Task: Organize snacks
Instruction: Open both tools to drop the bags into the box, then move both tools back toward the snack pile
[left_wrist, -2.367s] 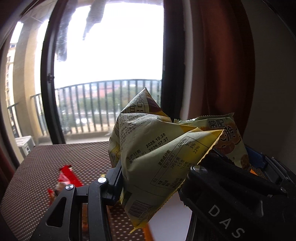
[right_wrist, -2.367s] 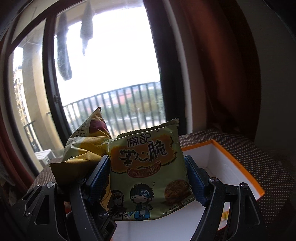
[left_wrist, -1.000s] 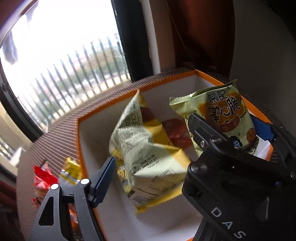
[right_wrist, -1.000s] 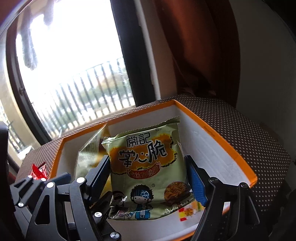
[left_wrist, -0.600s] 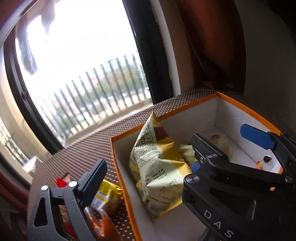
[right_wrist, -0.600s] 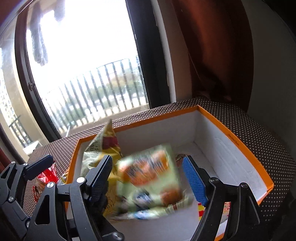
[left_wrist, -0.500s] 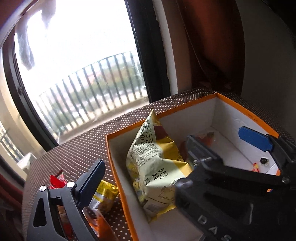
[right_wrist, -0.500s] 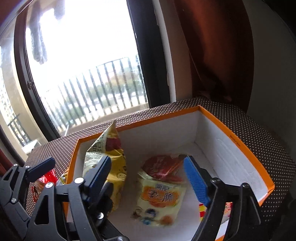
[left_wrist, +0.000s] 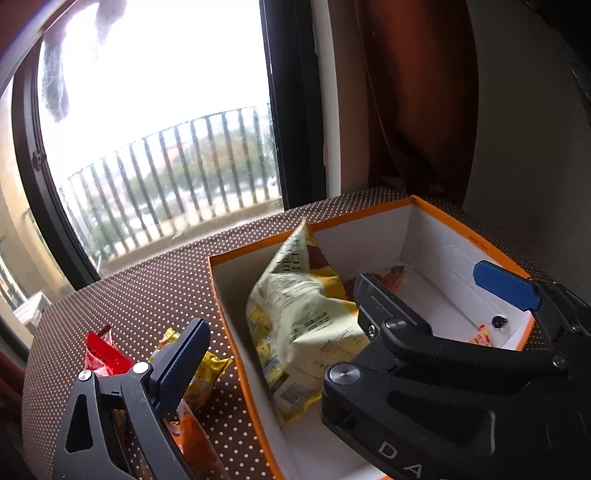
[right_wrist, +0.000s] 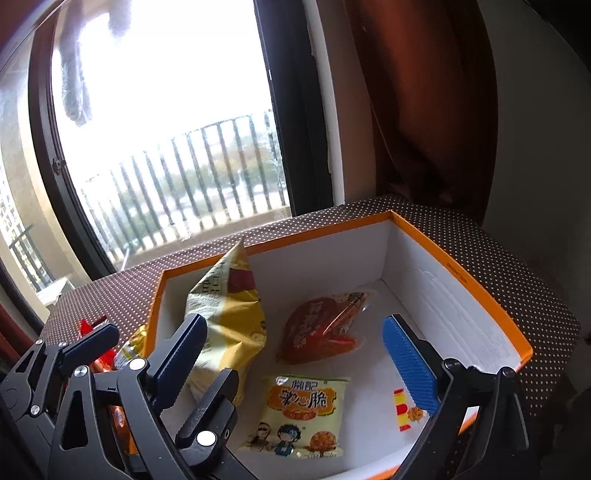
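Note:
An orange-rimmed white box (right_wrist: 461, 273) stands on the dotted brown tabletop (left_wrist: 147, 288). Inside it a yellow snack bag (right_wrist: 229, 317) leans upright by the left wall (left_wrist: 295, 306). A small noodle-snack packet (right_wrist: 299, 413) lies flat on the box floor, and a red packet (right_wrist: 321, 328) lies behind it. My right gripper (right_wrist: 295, 350) hangs over the box front, jaws opening, with nothing touching its pads. My left gripper (left_wrist: 295, 339) is open at the box's left wall and holds nothing. Its right finger is hidden behind the right gripper's body.
Loose snacks lie left of the box: a red packet (left_wrist: 103, 350), a yellow packet (left_wrist: 207, 369) and an orange packet (left_wrist: 192, 439). A small wrapped sweet (right_wrist: 402, 410) lies in the box's near right corner. Window and brown curtain stand behind the table.
Both grippers let go of their packets. The noodle-snack packet dropped flat into the box and the yellow bag settled against the left wall. The left gripper drew back to the left.

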